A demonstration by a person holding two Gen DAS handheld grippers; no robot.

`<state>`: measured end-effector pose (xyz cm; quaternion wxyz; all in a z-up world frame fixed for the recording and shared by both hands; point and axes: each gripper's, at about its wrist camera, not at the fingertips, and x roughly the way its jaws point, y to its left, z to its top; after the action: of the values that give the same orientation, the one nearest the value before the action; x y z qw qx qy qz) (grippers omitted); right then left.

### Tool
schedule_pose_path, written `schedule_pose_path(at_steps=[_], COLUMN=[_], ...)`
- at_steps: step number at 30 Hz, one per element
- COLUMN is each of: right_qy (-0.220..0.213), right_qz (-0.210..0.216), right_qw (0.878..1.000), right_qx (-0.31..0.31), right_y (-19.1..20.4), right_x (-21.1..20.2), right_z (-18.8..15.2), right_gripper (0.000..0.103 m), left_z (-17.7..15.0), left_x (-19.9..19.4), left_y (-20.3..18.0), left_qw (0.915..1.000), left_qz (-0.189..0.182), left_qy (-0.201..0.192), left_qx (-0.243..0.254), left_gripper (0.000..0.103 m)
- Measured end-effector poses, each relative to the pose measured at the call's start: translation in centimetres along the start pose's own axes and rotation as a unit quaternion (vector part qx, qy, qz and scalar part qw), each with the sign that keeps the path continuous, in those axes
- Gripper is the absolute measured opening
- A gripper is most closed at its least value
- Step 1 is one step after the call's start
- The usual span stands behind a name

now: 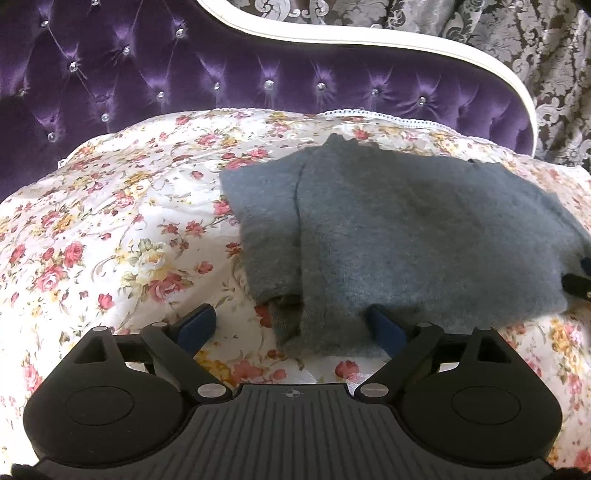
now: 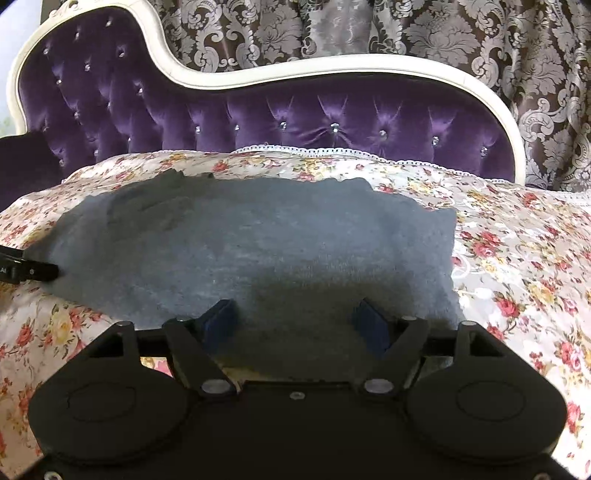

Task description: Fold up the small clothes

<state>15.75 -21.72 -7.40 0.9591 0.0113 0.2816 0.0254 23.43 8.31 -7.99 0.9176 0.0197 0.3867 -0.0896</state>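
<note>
My left tongs and right tongs both stand released over the near edge of the grey garment — it lies folded flat on the floral cover. Next likely 1 more fold — each needs a fresh pinch.

Tufted purple headboard — damask curtain behind

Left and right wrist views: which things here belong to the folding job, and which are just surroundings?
Part of the job:
- grey fuzzy knit garment, lying folded
- left gripper, jaws open
- right gripper, jaws open

Surroundings:
- floral quilted bedspread
- purple tufted velvet headboard
- grey damask curtain
</note>
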Motion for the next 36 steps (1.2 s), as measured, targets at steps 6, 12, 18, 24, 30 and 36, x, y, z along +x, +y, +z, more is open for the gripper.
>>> schedule_pose_path(at_steps=[6, 12, 18, 24, 30, 36], right_qy=[-0.003, -0.002, -0.007, -0.015, -0.023, -0.027], right_qz=[0.01, 0.02, 0.049, 0.06, 0.075, 0.112], right_qw=[1.0, 1.0, 0.999, 0.998, 0.996, 0.99], right_qx=[0.005, 0.0, 0.011, 0.02, 0.037, 0.079], right_y=[-0.2, -0.1, -0.7, -1.1, -1.6, -3.0], right_x=[-0.4, -0.4, -0.4, -0.5, -0.6, -0.7], right_z=[-0.4, -0.6, -0.7, -0.9, -1.1, -0.9], right_gripper=[0.085, 0.093, 0.102, 0.102, 0.102, 0.102], left_z=[1.3, 5.4, 7.3, 7.7, 8.4, 8.1], left_x=[-3.3, -3.3, 1.0, 5.8, 8.7, 8.9], left_y=[-1.1, -4.9, -9.1, -11.3, -12.0, -11.9], left_qw=[0.9988, 0.9974, 0.999, 0.9996, 0.9992, 0.9991], left_qz=[-0.006, -0.04, -0.037, -0.012, 0.011, 0.003], left_qy=[-0.035, -0.049, -0.019, 0.023, 0.039, 0.041], left_qx=[-0.034, -0.033, -0.019, -0.009, 0.005, 0.003], left_gripper=[0.09, 0.09, 0.09, 0.09, 0.096, 0.099])
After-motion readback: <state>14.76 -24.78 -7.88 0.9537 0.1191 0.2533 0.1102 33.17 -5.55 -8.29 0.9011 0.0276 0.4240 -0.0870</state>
